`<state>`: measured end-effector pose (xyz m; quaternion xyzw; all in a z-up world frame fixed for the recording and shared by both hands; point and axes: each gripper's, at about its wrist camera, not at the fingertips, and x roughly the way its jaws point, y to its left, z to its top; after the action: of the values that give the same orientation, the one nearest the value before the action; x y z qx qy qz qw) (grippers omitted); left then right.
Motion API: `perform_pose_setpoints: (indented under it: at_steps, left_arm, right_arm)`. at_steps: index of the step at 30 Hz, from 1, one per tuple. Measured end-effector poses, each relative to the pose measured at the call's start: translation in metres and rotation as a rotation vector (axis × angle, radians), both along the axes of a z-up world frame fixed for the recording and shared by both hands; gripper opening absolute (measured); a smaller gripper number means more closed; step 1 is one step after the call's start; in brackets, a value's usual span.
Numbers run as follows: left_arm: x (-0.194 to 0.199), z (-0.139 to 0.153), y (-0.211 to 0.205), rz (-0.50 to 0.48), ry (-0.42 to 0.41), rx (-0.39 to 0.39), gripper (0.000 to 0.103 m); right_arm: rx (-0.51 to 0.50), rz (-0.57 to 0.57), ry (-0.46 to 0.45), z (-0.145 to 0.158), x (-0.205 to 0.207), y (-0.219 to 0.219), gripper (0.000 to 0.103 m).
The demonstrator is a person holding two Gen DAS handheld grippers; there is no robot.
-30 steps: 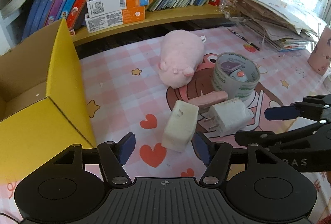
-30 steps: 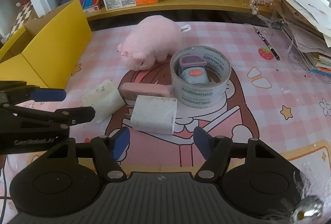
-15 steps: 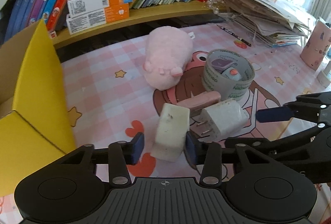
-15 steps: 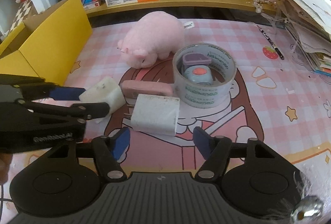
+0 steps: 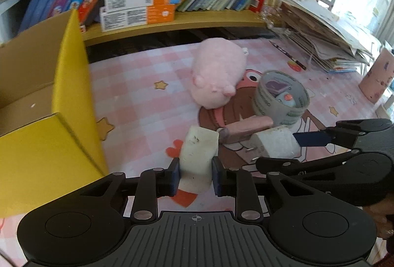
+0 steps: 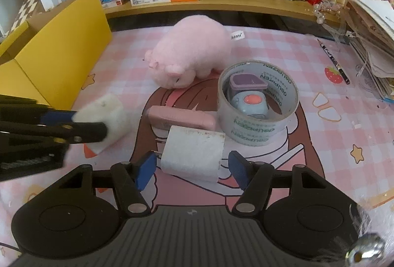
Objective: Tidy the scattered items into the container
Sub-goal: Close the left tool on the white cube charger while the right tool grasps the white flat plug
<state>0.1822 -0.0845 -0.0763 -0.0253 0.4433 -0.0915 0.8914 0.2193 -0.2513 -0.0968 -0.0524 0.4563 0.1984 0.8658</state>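
Between the pads of the left tongs, clenched on its flanks for a lift, sits the white block, beside the yellow box; right tongs stand released astride the charger.

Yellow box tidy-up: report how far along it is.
Done: nothing visibly packed; the part of the yellow box in view shows no items. In hand: the left gripper is shut on the white block; the right gripper is open around the charger. Left: pink plush, pink case, and tape roll with small items inside.
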Motion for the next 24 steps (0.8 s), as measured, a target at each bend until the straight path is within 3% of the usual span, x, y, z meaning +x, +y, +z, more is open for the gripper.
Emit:
perform_pose_setpoints:
  at_steps: [1,3,24]
  left_arm:
    - [-0.002,0.002,0.002,0.006,0.0,-0.004,0.024]
    - [-0.006,0.005,0.006,0.018,0.0,-0.013,0.024]
    - [-0.078,0.053,0.022,0.063,-0.094,-0.056,0.024]
  right_arm:
    - [-0.002,0.0,0.006,-0.001,0.001,0.0,0.053]
    - [-0.005,0.002,0.005,-0.003,0.002,0.001,0.052]
    - [0.008,0.061,-0.031,0.035,-0.049,-0.004,0.051]
